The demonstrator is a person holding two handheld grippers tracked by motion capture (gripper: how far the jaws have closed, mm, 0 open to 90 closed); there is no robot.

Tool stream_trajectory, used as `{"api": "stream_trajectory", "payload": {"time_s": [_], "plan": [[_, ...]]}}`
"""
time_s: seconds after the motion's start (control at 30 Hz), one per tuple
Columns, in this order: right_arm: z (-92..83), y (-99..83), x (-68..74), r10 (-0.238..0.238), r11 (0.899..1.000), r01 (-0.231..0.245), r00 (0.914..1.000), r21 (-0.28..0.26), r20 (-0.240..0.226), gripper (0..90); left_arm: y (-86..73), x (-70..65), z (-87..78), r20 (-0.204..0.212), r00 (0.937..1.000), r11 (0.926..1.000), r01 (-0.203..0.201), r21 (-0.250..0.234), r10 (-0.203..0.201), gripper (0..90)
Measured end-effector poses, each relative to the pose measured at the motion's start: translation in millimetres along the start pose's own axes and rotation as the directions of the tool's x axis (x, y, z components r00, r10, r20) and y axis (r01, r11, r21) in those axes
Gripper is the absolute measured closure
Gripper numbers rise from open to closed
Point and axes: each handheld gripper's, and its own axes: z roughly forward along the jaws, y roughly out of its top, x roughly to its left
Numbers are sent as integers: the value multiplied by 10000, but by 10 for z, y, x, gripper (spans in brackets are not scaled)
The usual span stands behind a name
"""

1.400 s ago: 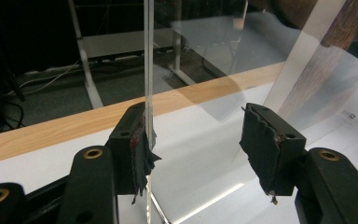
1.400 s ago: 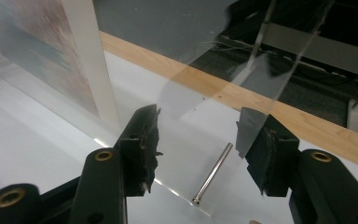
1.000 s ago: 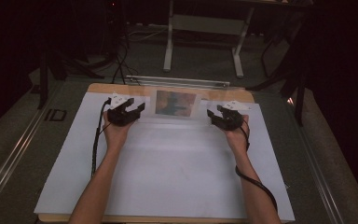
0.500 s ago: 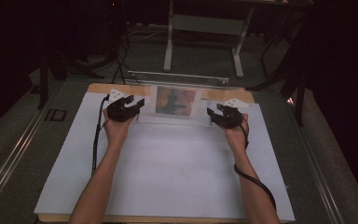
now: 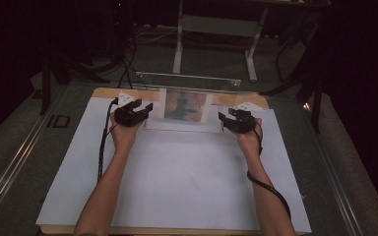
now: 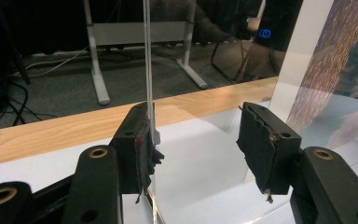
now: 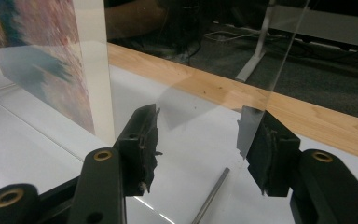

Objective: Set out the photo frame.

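Both tools stood open around the upright clear frame (image 5: 189,105), left tool (image 5: 145,111) and right tool (image 5: 225,119) alike, so closing evenly together seemed wisest.

One upright clear acrylic panel (image 5: 189,101), one colourful printed picture sheet (image 5: 185,104) at 12 o'clock, one thin metal rod (image 7: 210,196), two black two-jaw grippers are counted.

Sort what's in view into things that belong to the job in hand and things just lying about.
In the job: clear acrylic panel, upright; picture print in it; left gripper and right gripper, one at each end, jaws open.

Lying about: metal rod on the white sheet; desk frame; floor cables.
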Motion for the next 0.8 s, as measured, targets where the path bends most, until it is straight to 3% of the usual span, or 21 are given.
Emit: {"api": "stream_trajectory", "payload": {"time_s": [0.17, 0.47, 0.57, 0.8], "plan": [[4, -1, 3, 32, 10000, -32, 10000, -15, 52, 468, -15, 7, 22, 7, 10000, 10000, -81, 27, 81, 433], [-6, -17, -17, 140, 9999, -139, 9998, -69, 105, 501, -67, 53, 86, 298, 9990, 9994, 321, 109, -324, 355], [-12, -34, -19, 119, 9999, -118, 9999, -59, 125, 502, -95, 64, 106, 490, 9980, 9989, 394, 255, -406, 353], [30, -64, -24, 92, 9996, -94, 9999, 262, 49, 492, -99, 47, 129, 476, 9981, 9985, 380, 385, -399, 354]]}}
